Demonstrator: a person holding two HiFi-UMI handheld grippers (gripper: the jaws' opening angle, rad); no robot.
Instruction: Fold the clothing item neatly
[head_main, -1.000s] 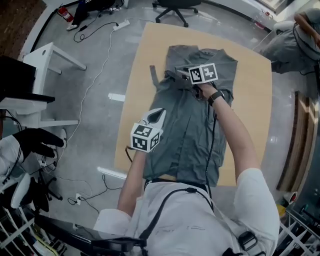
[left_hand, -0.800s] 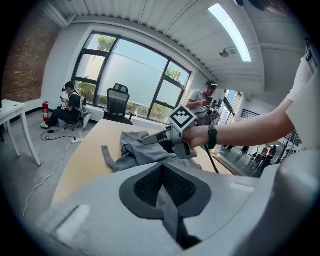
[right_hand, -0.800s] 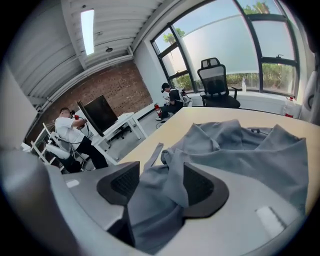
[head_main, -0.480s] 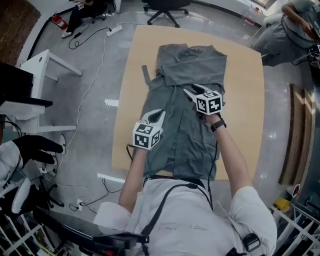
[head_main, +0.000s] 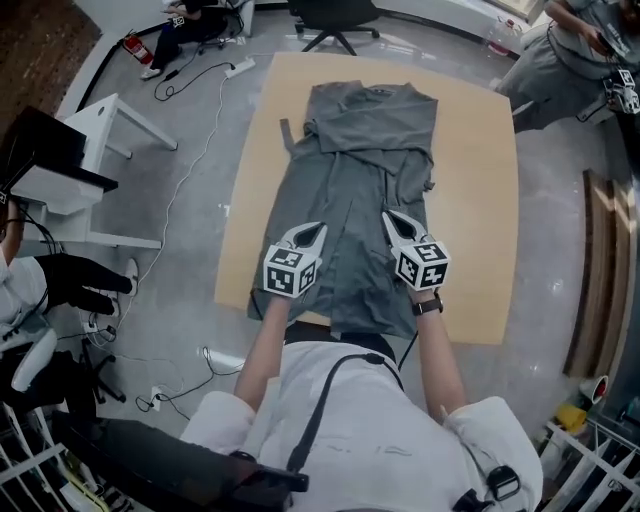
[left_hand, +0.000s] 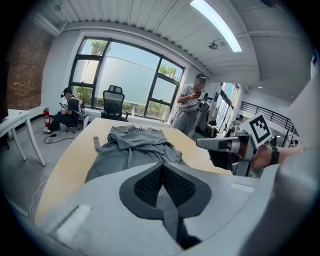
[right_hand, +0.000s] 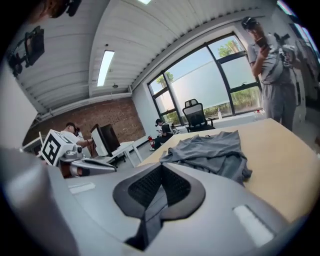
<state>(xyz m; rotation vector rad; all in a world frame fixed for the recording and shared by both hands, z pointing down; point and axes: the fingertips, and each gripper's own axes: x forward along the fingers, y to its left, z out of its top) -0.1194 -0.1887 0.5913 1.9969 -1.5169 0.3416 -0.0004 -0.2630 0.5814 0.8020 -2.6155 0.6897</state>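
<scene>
At 6 o'clock the person leans over the near edge of the desk with both forearms stretched out, a wristwatch on the right one. The left gripper and the right gripper sit side by side over the near part of the grey garment, the left at about 7 o'clock and the right at about 5. Both point away from the person and tilt down toward the cloth.

The left jaws are pressed together, pad against pad. The right jaws have just closed and now meet the same way. Grey shows in the slit behind each pair of pads. I cannot tell whether any cloth is nipped there.

The garment lies lengthwise down the middle of the desk. Its near hem droops over the near edge, its collar is toward 12 o'clock, and its sleeves are folded across the chest. A loose strip of cloth pokes out at about 11 o'clock.

Past the desk at 12 o'clock is an office chair. A white side table stands at 10 o'clock, with a fire extinguisher beyond it. A standing person is at 2 o'clock.
</scene>
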